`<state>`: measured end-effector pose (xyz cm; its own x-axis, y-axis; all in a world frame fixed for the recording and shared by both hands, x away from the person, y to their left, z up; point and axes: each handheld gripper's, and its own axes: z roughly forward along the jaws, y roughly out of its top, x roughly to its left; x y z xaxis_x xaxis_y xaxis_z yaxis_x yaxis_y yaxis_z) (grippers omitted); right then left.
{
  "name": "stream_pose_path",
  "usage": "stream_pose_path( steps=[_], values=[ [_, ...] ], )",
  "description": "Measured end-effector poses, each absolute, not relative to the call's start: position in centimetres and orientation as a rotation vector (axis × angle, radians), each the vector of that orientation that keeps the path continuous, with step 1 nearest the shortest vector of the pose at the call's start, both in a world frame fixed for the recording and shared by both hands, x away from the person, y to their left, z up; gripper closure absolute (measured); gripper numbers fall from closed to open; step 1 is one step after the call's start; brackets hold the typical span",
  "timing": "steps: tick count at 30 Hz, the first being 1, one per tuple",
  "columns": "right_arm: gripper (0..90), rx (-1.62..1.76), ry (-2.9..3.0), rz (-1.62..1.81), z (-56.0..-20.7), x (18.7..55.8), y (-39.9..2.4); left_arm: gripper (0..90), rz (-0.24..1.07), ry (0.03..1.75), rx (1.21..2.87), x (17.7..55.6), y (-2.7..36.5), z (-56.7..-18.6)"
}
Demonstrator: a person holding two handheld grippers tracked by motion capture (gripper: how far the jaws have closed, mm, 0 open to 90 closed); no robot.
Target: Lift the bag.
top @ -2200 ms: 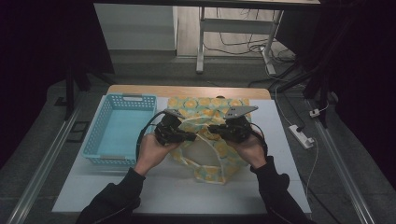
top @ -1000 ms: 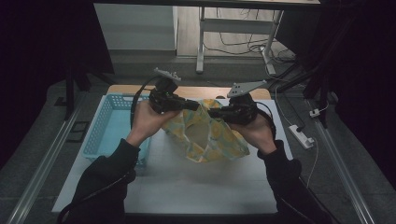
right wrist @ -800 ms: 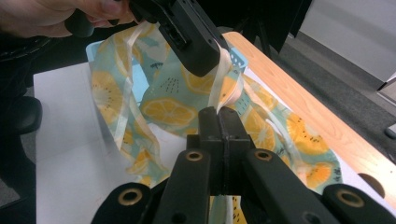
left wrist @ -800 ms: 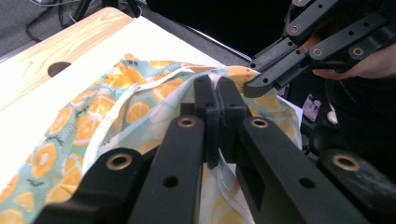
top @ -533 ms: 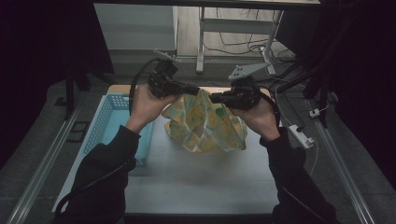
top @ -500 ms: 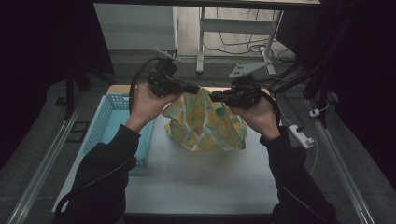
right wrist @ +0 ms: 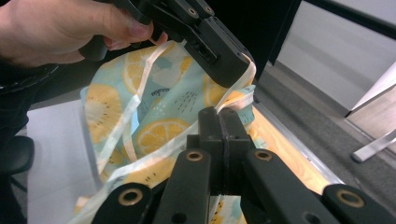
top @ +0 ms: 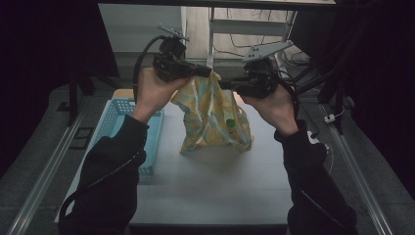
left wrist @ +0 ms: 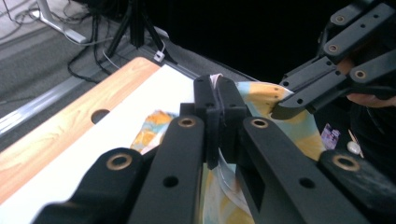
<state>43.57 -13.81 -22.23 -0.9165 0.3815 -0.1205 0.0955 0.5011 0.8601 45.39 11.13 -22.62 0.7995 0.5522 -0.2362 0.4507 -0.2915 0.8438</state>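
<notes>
High view: bag (top: pixel 211 117) hanging lengthwise downward

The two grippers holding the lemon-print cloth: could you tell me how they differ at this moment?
In the high view, the left gripper is held slightly higher and farther back than the right gripper. The right gripper bears a large grey plate; the left gripper's top piece looks thinner. Both are shut on the cloth, lifting it above the table.
</notes>
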Motion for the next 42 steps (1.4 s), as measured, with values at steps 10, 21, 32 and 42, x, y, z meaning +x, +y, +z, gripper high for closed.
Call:
stream_pose_path(
  steps=[10,21,32,42],
  values=[
    [90.0,0.395,2.399,1.393,-19.9,43.5,-13.3,88.9,0.165,0.744,1.871,45.4,11.8,-20.2],
    [90.0,0.437,2.4,1.356,-21.2,44.7,-13.3,88.8,0.165,0.798,1.894,46.9,11.4,-22.3],
    [90.0,0.494,2.437,1.331,-24.7,46.2,-14.1,88.4,0.181,0.829,2.006,48.2,10.2,-25.5],
    [89.8,0.56,2.503,1.332,-29.1,47.8,-14.2,88.0,0.179,0.869,2.109,49.5,9.2,-30.1]
  ],
)
